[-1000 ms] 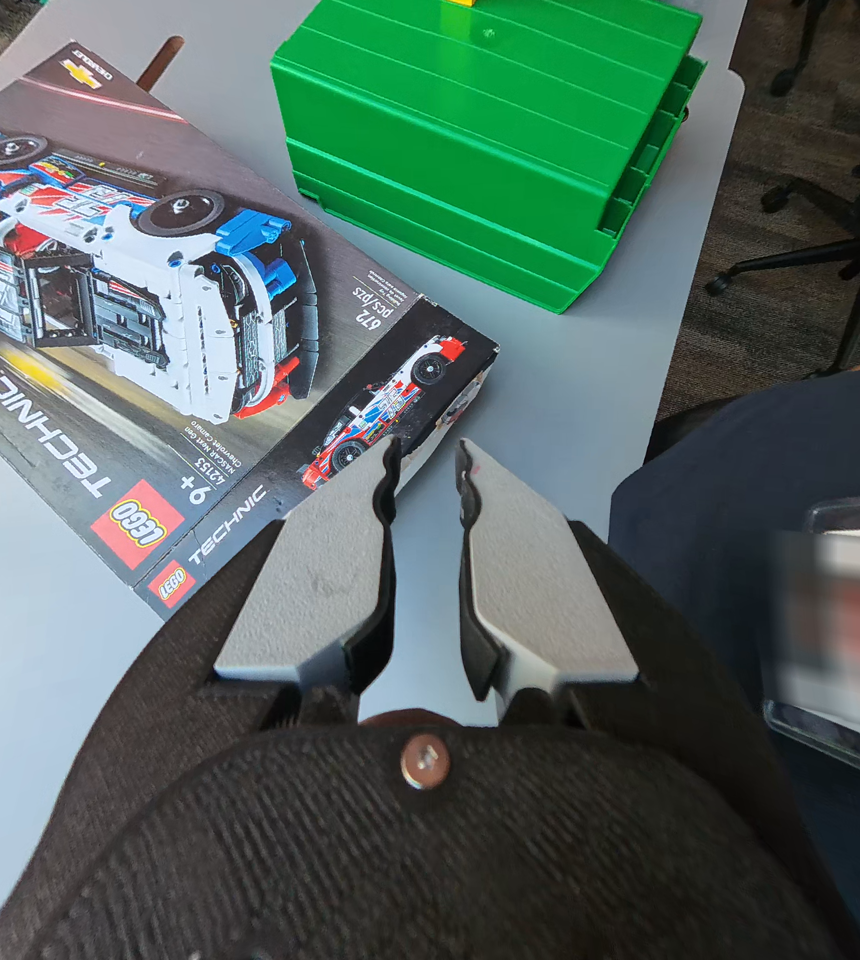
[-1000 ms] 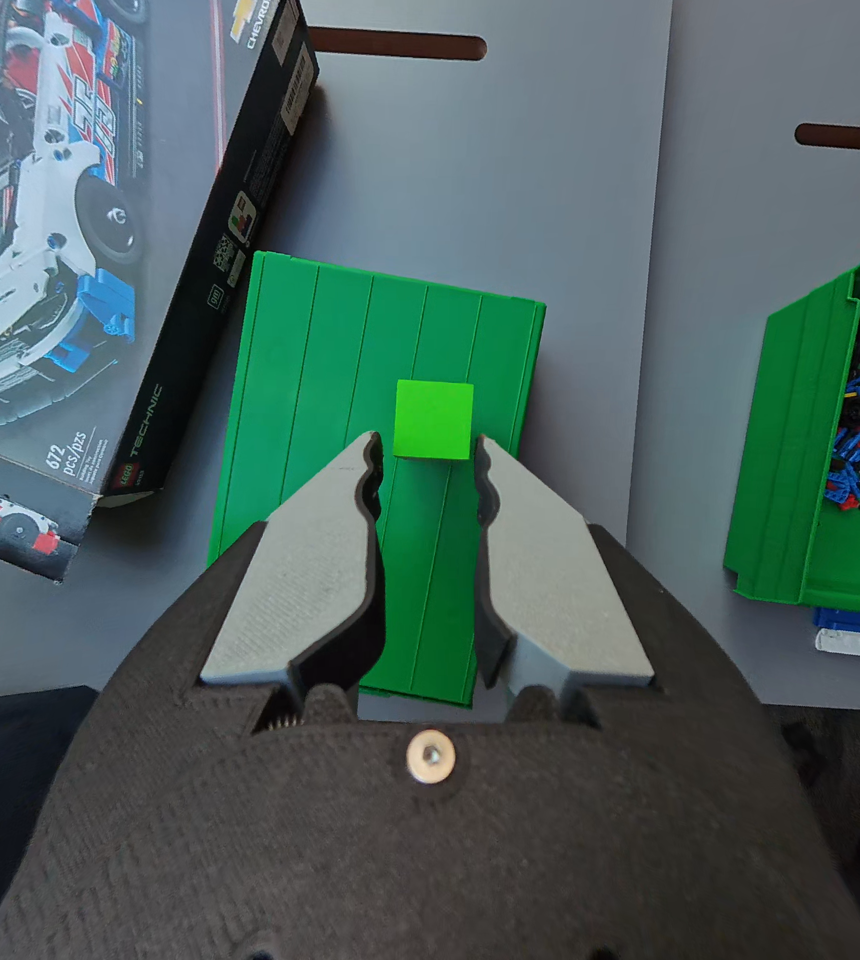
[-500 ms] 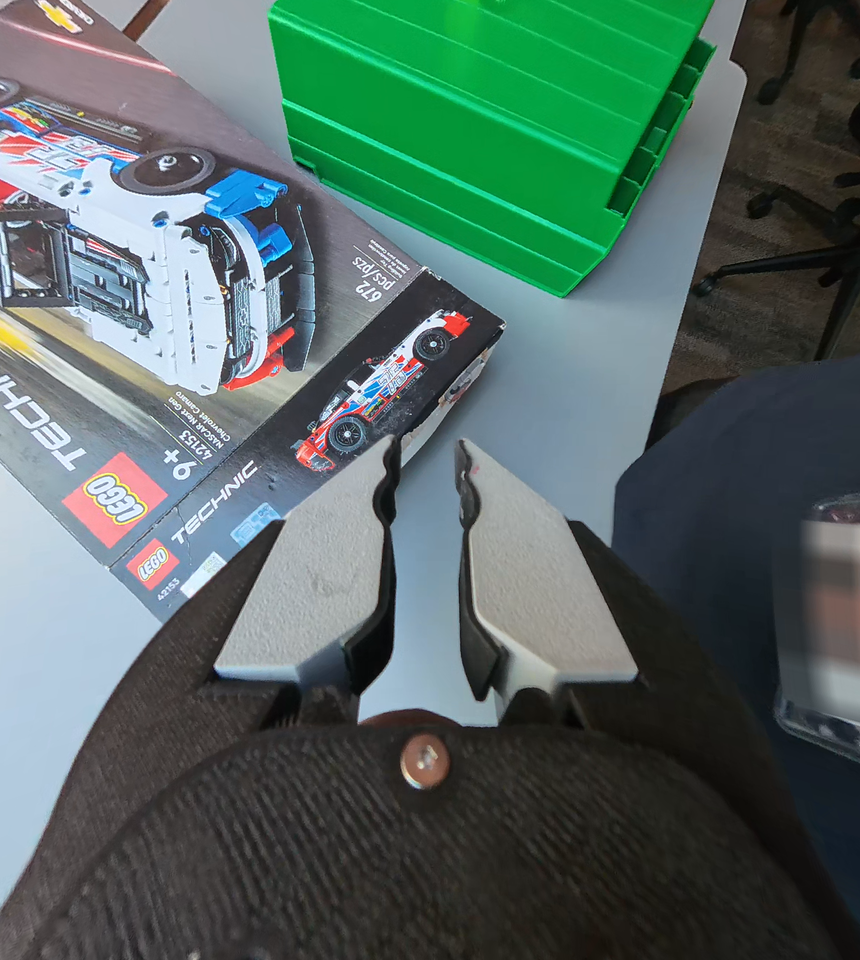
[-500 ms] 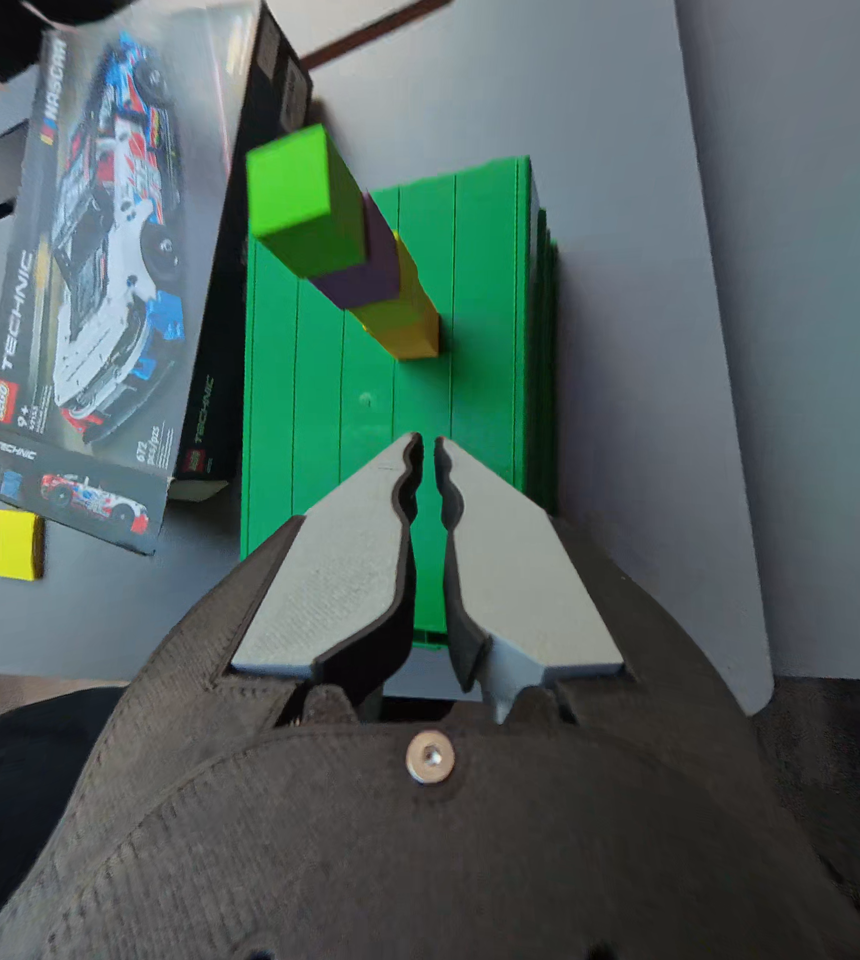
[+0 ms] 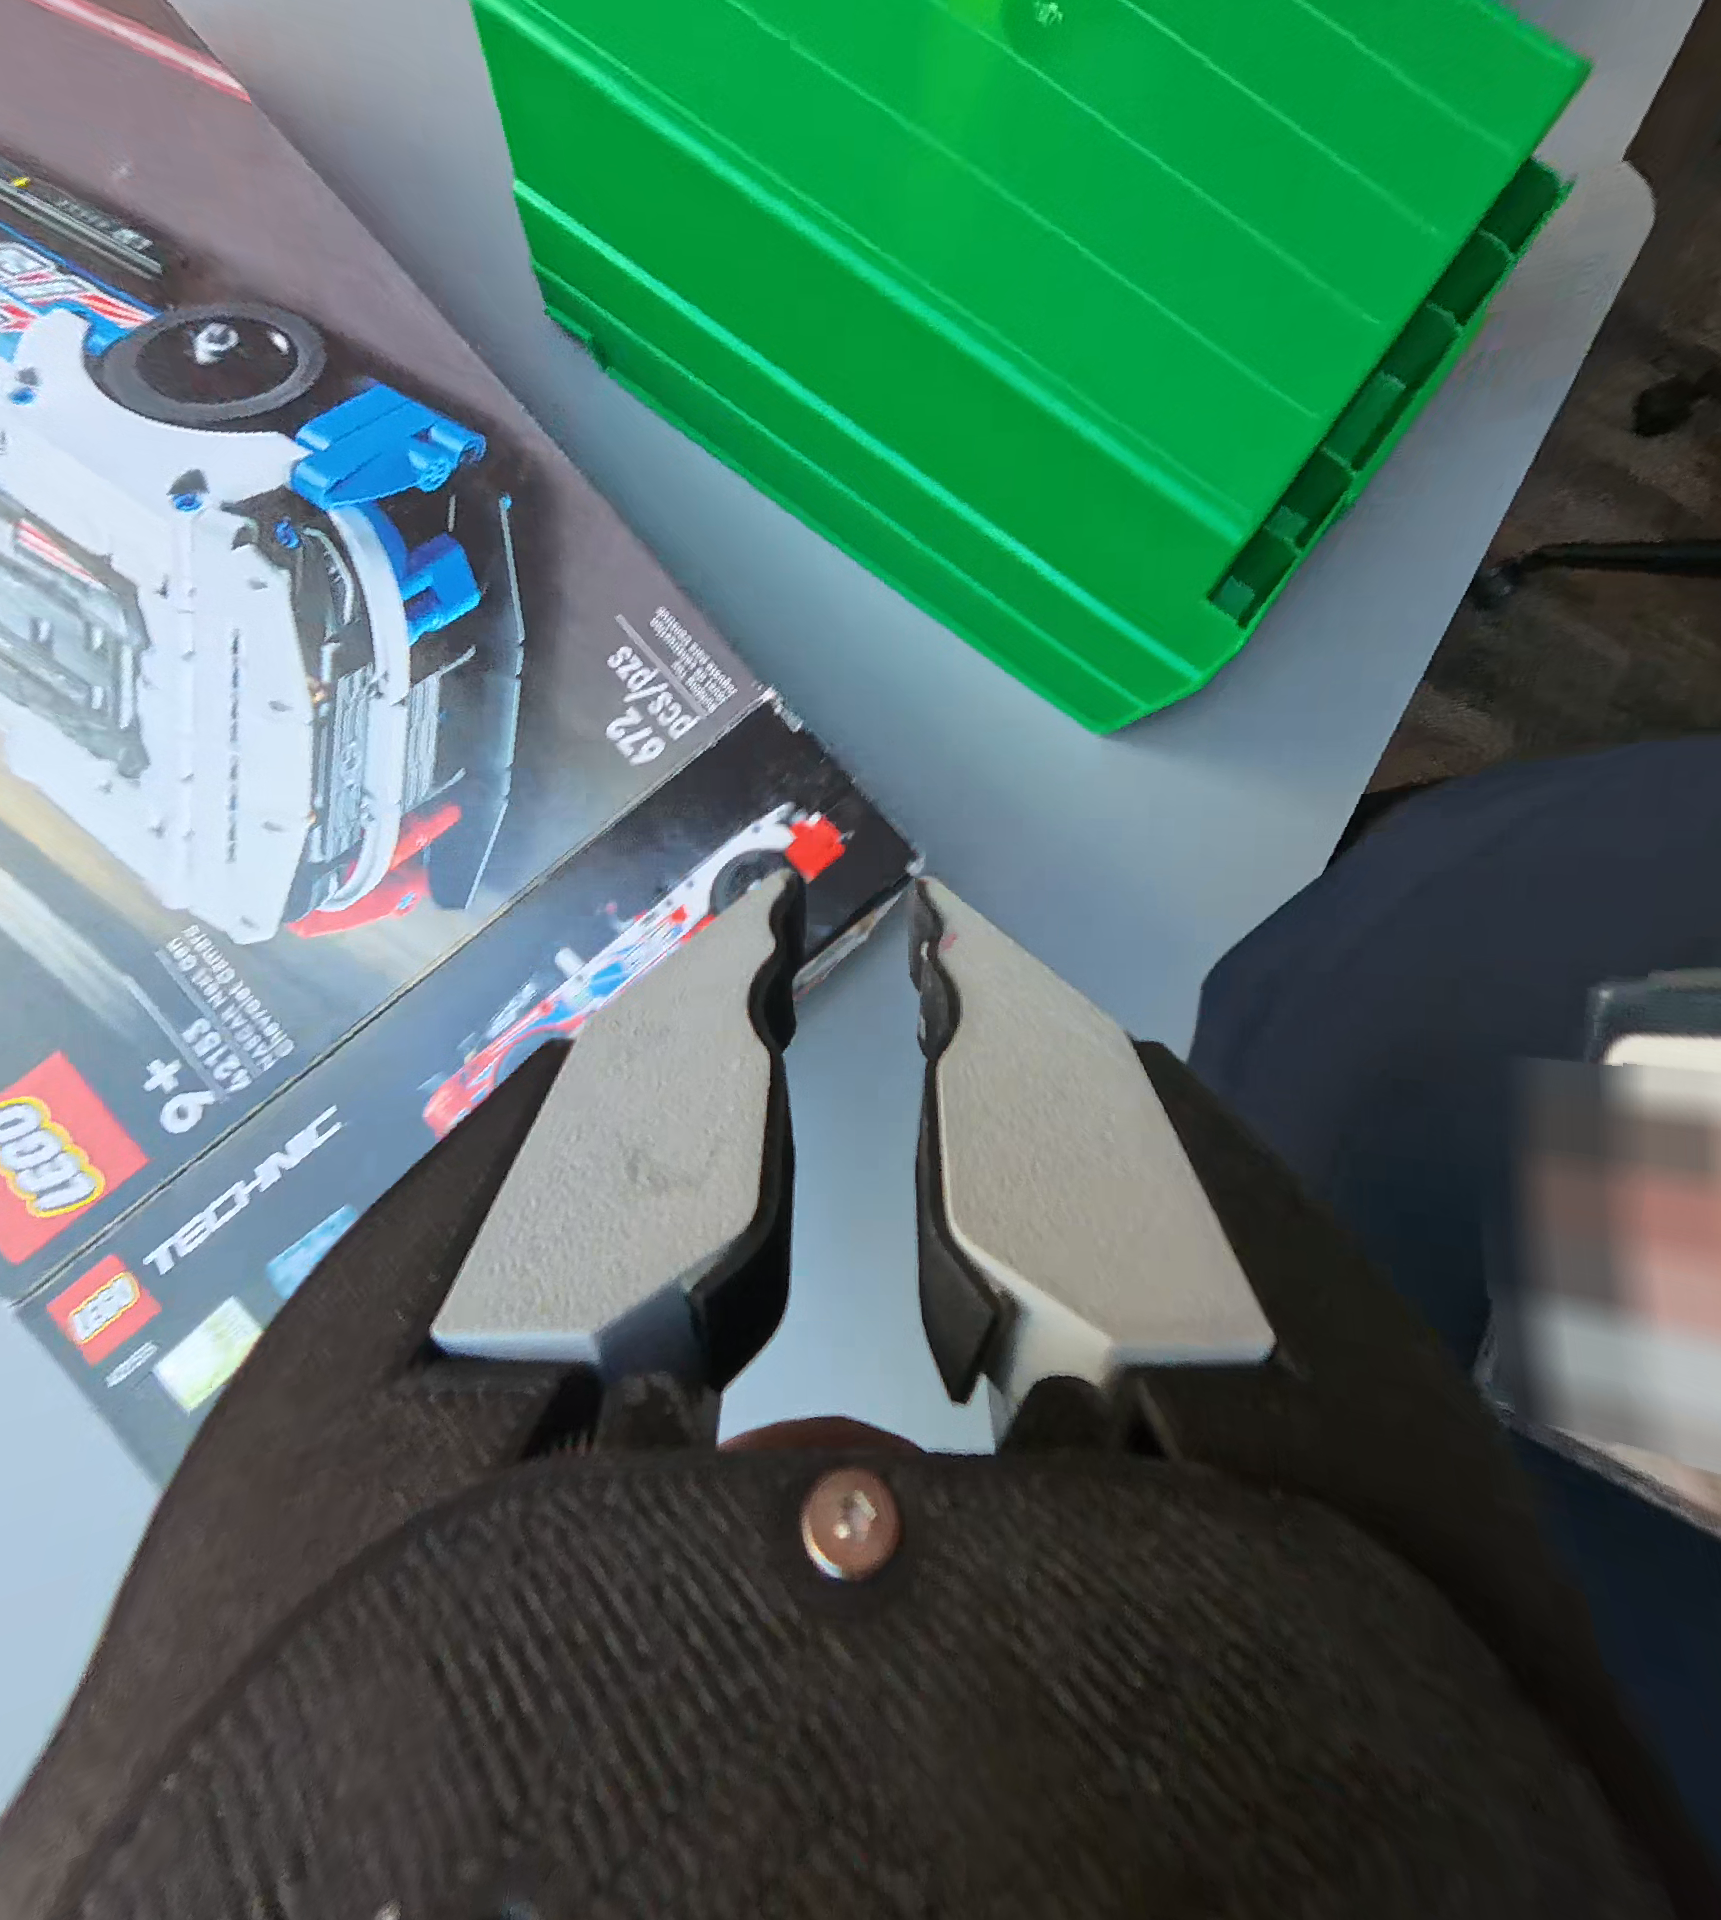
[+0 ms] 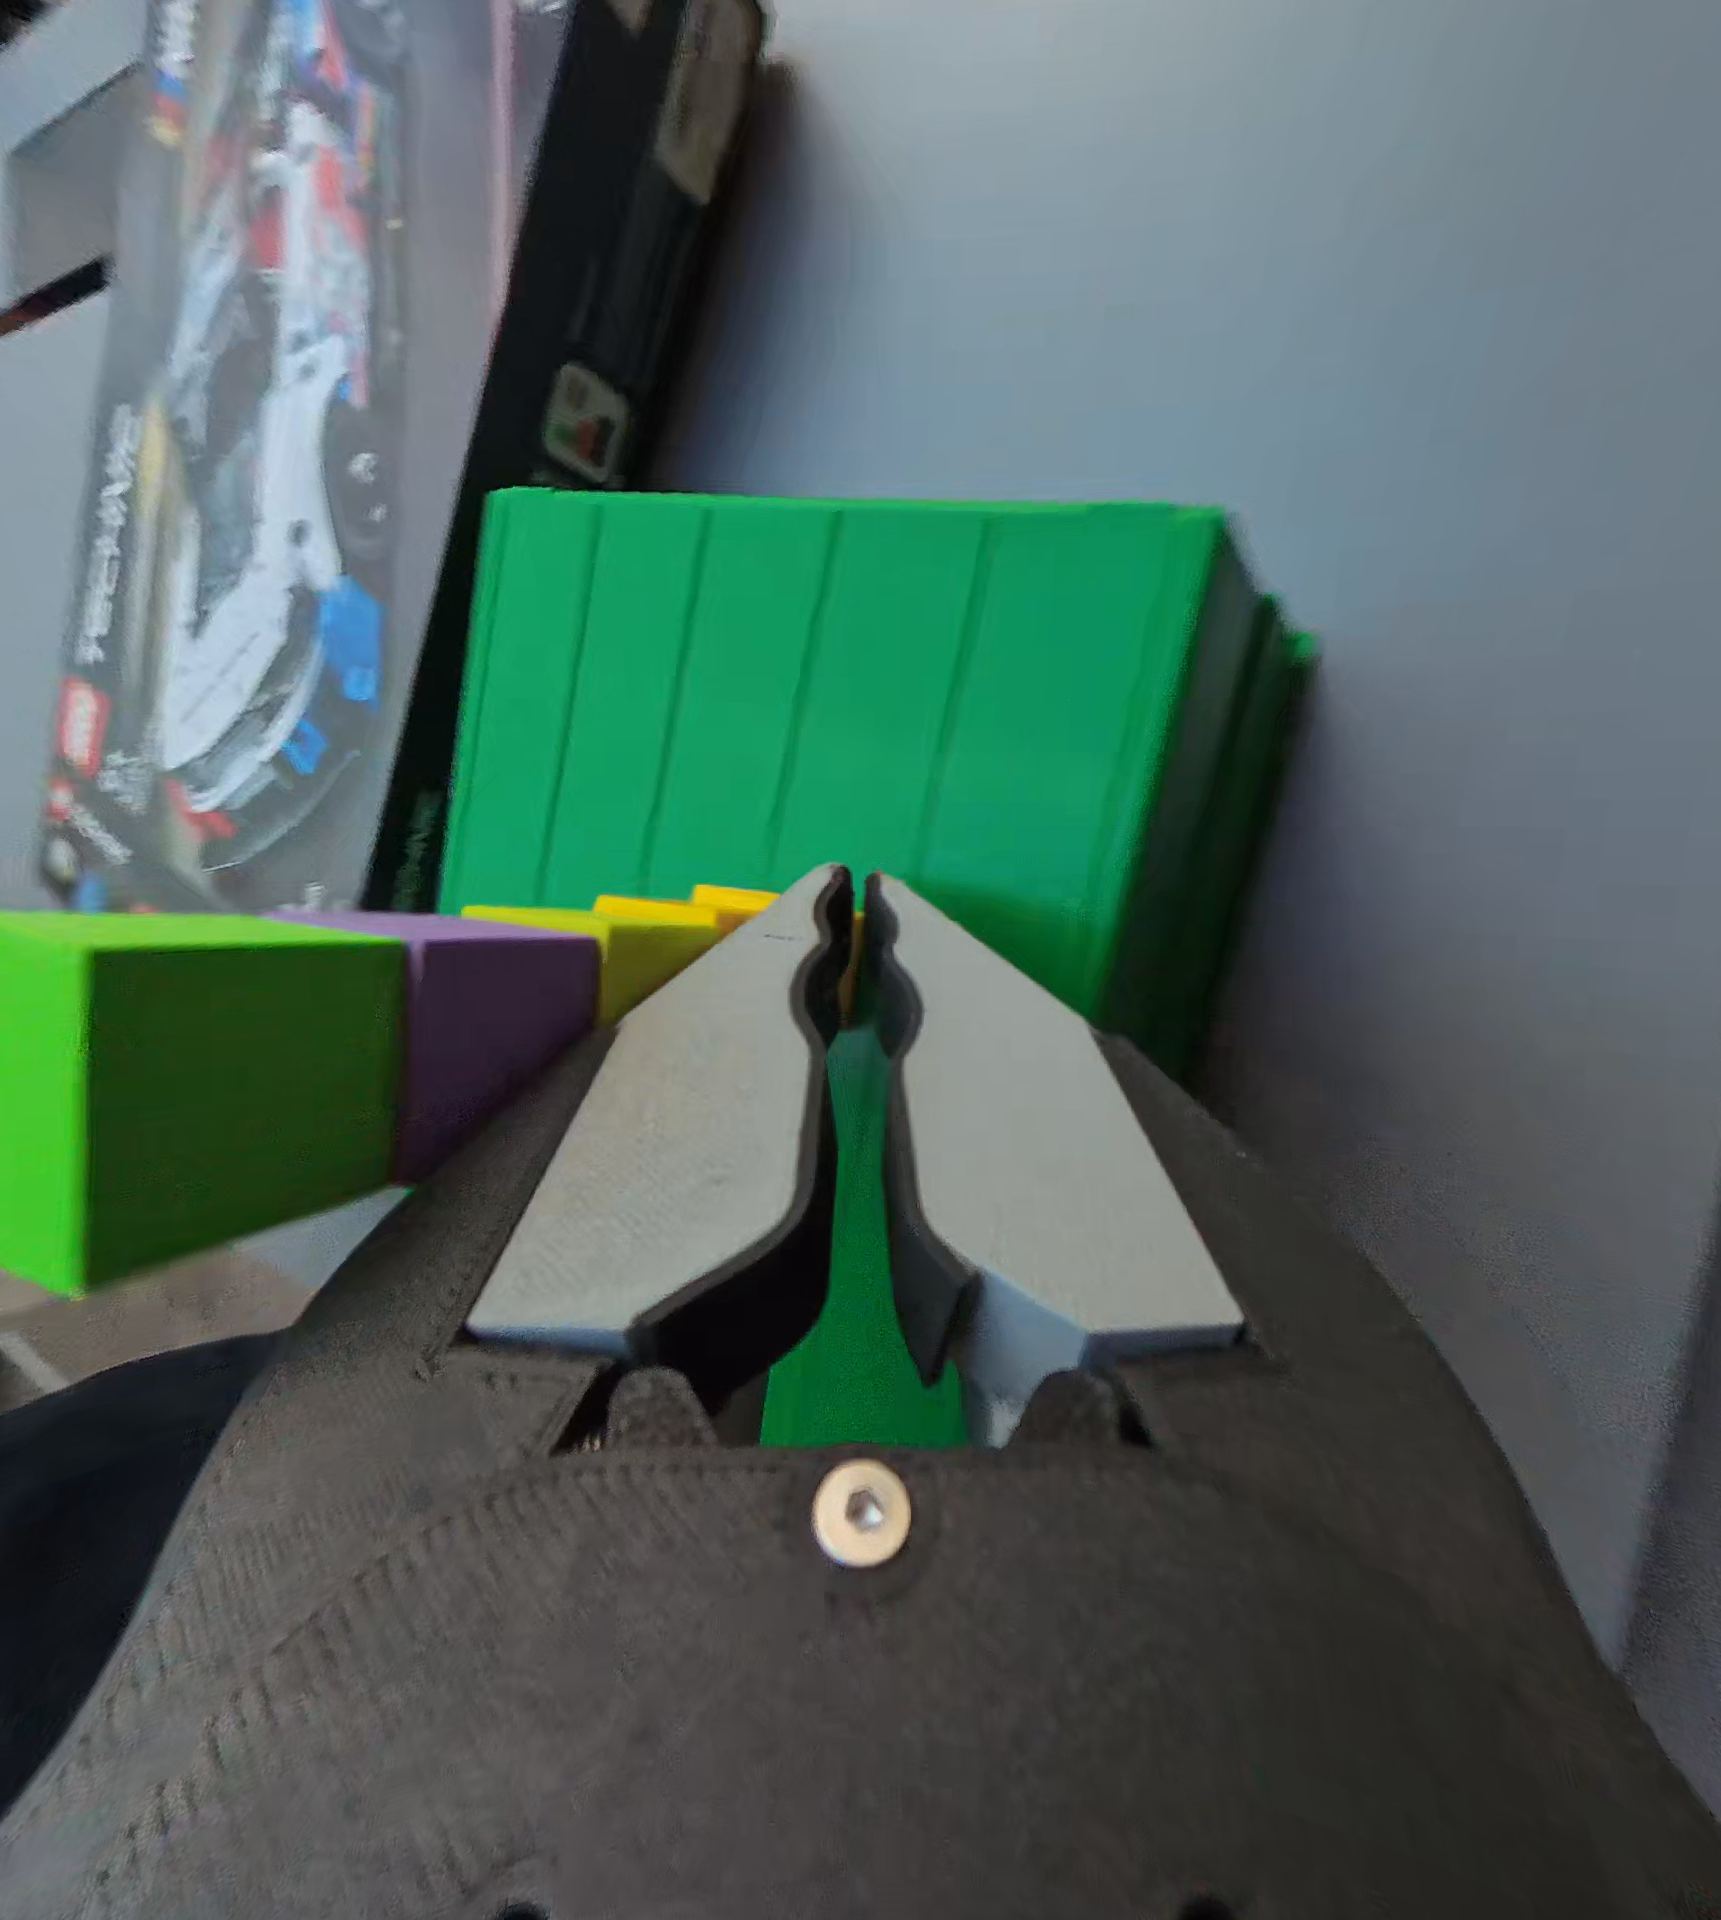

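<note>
Block stack (image 6: 243, 1049) propped on upturned green bin (image 6: 835, 686), beside right gripper (image 6: 857, 883), fingers pressed together; left gripper (image 5: 854, 894) spread, empty, near toy box (image 5: 316, 727).

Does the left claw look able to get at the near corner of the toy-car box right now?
Probably yes: the left claw is open with the box corner just ahead of its fingertips, nothing between.

- My right gripper (image 6: 858, 883) hides the foot of the block stack (image 6: 544, 997).
- The toy box (image 5: 212, 675) runs past the frame edge.
- I see a blurred badge (image 5: 1687, 1247).
</note>
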### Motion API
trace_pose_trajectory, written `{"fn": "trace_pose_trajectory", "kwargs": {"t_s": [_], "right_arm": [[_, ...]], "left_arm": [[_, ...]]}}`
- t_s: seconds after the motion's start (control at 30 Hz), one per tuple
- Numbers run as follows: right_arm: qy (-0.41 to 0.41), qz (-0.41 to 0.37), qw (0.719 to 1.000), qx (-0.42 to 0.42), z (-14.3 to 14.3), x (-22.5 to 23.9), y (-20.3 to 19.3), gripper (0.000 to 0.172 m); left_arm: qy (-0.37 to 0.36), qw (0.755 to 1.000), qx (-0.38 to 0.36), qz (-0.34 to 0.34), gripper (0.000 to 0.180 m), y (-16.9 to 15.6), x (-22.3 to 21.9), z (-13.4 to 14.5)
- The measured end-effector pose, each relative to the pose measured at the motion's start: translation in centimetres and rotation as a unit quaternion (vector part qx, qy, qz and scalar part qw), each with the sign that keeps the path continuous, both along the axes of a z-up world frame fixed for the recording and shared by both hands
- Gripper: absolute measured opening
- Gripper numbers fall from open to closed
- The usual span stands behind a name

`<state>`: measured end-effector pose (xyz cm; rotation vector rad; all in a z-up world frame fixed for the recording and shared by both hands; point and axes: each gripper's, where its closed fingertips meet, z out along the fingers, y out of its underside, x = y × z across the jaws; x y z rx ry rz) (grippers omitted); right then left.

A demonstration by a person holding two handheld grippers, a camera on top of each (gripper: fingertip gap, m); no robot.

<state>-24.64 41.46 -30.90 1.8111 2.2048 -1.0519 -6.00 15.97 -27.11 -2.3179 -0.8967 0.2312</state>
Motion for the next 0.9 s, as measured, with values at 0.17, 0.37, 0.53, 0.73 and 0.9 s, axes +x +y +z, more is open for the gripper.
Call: {"fn": "trace_pose_trajectory", "kwargs": {"t_s": [0.17, 0.37, 0.53, 0.73, 0.9], "right_arm": [[0.025, 0.034, 0.997, 0.072, -0.8, -0.7, 0.3, 0.001], [0.019, 0.057, 0.998, 0.023, 0.3, -0.2, 1.7, 0.000], [0.035, 0.052, 0.998, -0.012, 0.8, 1.0, 1.8, 0.000], [0.012, 0.041, 0.995, -0.085, 0.5, 2.3, 0.5, 0.003], [0.013, 0.042, 0.994, -0.096, 1.1, 3.0, -1.2, 0.008]], "left_arm": [[-0.016, 0.999, -0.002, 0.029, 0.017, 4.8, -1.6, -1.6], [-0.045, 0.998, -0.037, 0.019, 0.016, 6.8, -4.9, -3.9], [-0.055, 0.997, -0.046, 0.022, 0.013, 5.0, -4.7, -3.9], [-0.093, 0.994, -0.044, 0.040, 0.013, 2.5, -2.0, -5.2], [-0.107, 0.993, -0.035, 0.033, 0.013, 0.8, 0.4, -6.1]]}}
